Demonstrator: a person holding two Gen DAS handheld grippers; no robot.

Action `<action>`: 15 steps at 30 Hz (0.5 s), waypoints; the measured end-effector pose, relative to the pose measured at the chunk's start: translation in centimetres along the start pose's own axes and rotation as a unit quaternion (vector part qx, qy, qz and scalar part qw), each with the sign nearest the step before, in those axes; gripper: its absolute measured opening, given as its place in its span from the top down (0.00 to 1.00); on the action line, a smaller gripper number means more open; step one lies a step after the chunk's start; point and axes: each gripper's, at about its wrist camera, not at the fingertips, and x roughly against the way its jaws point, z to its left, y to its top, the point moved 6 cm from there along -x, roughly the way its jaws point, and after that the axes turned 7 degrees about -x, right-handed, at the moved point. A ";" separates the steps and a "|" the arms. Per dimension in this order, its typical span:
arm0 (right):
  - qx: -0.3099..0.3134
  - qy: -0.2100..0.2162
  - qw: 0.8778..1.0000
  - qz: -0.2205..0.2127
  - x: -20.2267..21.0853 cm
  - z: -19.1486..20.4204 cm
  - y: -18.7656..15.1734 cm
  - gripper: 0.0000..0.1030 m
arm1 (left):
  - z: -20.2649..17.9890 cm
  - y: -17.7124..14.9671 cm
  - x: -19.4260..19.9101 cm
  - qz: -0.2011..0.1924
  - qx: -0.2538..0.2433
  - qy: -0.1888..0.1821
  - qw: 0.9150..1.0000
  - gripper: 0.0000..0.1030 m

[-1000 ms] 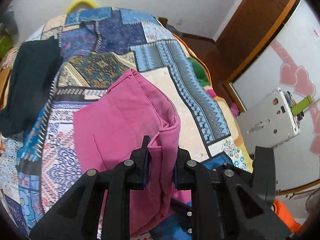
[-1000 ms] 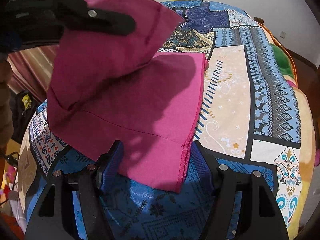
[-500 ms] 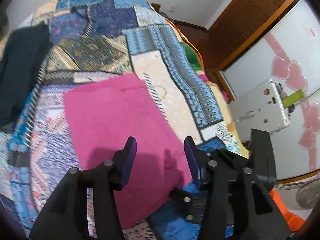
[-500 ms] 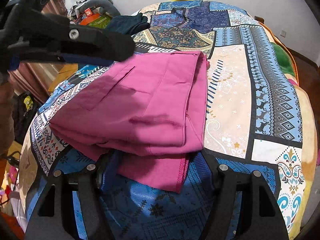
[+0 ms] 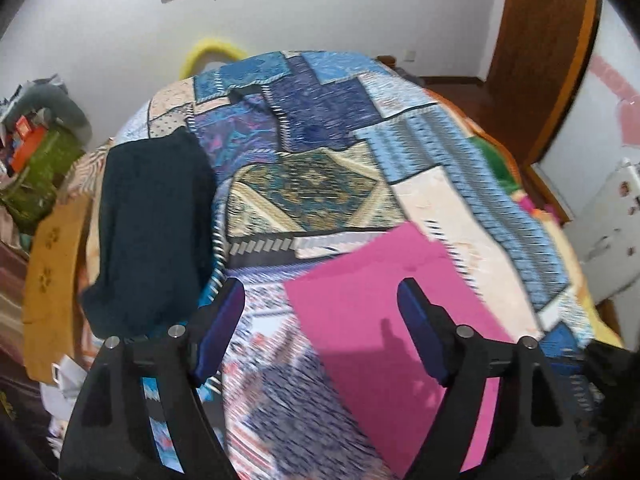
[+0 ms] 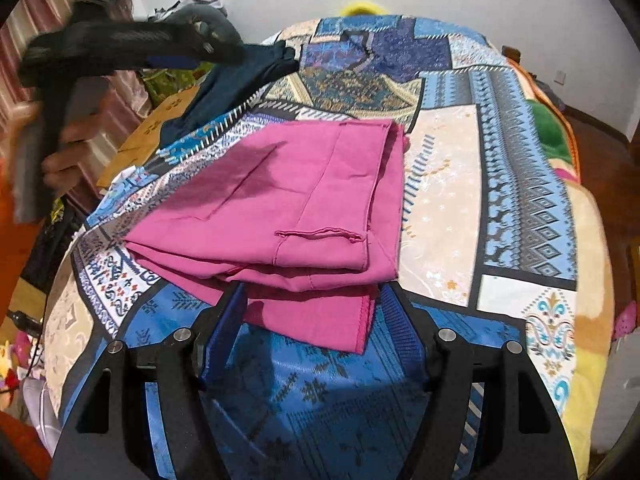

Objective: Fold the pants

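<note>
Step in hand: we judge the fold laid down; the pants (image 6: 304, 208) lie in a stacked pink rectangle, with one lower layer sticking out toward the near edge of the bed (image 6: 448, 208).
Pants: on the patchwork cover, nearer the bed's near edge than its far end, flat, nothing gripping them.
Left tongs (image 5: 320, 328): spread wide and empty, lifted above the pants' left side; in the right view they show raised off to the left (image 6: 132, 46), blurred.
Right tongs (image 6: 312, 320): spread wide and empty, low at the near edge, the protruding hem lying between the fingers.
Next move: we think it calls for tucking or squaring that loose hem, or one more fold, pinching the near edge through all layers.
Other cloth: a dark garment (image 5: 148, 232) toward the bed's far left edge, well apart.
Writing: we read none.
</note>
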 end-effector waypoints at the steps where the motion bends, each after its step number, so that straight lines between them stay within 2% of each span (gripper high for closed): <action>1: -0.001 -0.003 1.000 -0.005 0.4 -0.1 0.2 0.36 | 0.4 0.1 -0.8 0.007 -0.002 0.005 1.000 0.24; 5: -0.010 -0.022 0.999 -0.030 1.7 -0.8 0.8 0.36 | 1.3 0.5 -4.8 0.048 -0.008 0.013 0.999 0.24; 9: -0.017 -0.032 0.998 -0.043 2.4 -1.2 1.3 0.36 | 1.4 0.4 -9.2 0.093 -0.007 0.003 0.996 0.24; 14: -0.020 -0.041 0.998 -0.046 2.5 -1.7 1.6 0.36 | 1.3 -0.9 -13.4 0.146 -0.042 0.043 0.988 0.23; 15: -0.019 -0.044 0.998 -0.046 2.5 -1.7 1.5 0.36 | 1.4 -1.7 -14.4 0.163 -0.047 0.045 0.984 0.19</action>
